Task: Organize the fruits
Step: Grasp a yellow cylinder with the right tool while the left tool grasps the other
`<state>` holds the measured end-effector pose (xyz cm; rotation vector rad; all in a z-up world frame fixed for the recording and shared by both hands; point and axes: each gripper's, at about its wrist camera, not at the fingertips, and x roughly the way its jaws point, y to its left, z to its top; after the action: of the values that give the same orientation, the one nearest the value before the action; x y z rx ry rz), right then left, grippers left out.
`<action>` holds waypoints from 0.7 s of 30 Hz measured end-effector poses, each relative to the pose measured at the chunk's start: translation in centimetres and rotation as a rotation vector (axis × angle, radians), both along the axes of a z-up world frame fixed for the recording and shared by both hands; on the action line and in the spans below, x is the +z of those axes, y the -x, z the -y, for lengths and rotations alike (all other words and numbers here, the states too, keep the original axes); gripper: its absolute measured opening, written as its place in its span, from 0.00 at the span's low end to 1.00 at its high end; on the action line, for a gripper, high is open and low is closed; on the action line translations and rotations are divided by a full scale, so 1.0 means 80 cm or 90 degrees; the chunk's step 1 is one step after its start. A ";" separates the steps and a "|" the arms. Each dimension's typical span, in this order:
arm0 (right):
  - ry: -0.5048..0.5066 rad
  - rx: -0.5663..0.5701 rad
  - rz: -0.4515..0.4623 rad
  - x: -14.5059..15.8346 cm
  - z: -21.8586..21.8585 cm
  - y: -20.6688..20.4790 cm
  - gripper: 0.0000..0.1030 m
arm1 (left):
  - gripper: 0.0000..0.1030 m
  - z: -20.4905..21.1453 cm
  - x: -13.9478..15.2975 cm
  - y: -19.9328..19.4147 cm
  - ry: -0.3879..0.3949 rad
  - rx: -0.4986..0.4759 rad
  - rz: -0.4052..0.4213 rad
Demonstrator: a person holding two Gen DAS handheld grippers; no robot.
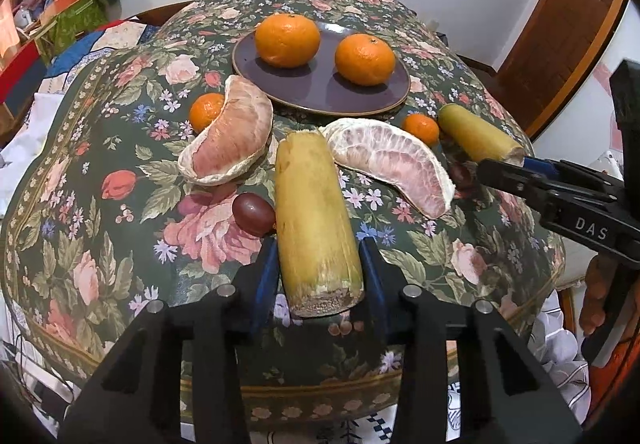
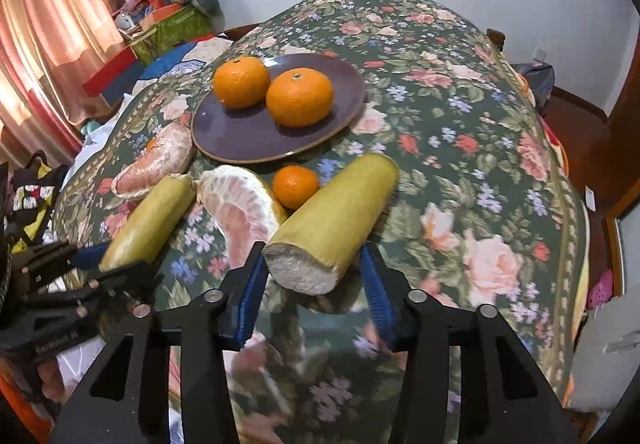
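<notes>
- Right now both grippers sit over a table draped in a dark floral tablecloth (image 1: 100,172), each with a yellow-green cane piece between its blue-padded fingers.
- Left gripper (image 1: 320,276): its jaws stand on either side of the near cut end of the left cane piece (image 1: 316,220), pads against or just beside the skin — whether they actually press on it cannot be told. The piece points away toward the plate.
- Right gripper (image 2: 310,276): its jaws flank the pale, fibrous cut end of the right cane piece (image 2: 336,212); the left pad meets the cut end, while a narrow gap seems to show at the right pad, so a firm grip cannot be confirmed. This view is motion-blurred.
- Purple plate (image 1: 320,92): lies farther back on the cloth and carries two large oranges, the left orange (image 1: 287,40) and the right orange (image 1: 365,59), apart from each other.
- Two peeled pomelo wedges lie just in front of the plate — the left wedge (image 1: 230,138) and the right wedge (image 1: 394,160), one on each side of the left cane piece's far end.
- A small mandarin (image 1: 206,112) tucks behind the left wedge; another small mandarin (image 1: 421,129) sits between the right wedge and the right cane piece.
- A dark red grape (image 1: 253,214) rests just beside the left cane piece, on its left.
</notes>
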<state>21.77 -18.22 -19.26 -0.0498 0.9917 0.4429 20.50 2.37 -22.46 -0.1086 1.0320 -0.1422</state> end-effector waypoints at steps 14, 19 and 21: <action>0.025 0.008 -0.035 -0.026 0.034 0.015 0.34 | 0.40 0.001 0.006 0.003 0.007 -0.017 -0.010; 0.007 0.013 -0.015 -0.010 0.035 0.017 0.37 | 0.41 -0.005 0.030 -0.004 0.010 -0.015 0.020; 0.002 0.012 -0.006 -0.004 0.034 0.013 0.37 | 0.41 -0.005 0.033 -0.014 0.007 -0.015 0.021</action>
<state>20.71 -20.96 -19.55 -0.0599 1.0012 0.4587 21.58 2.76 -19.83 -0.1030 1.0000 -0.1709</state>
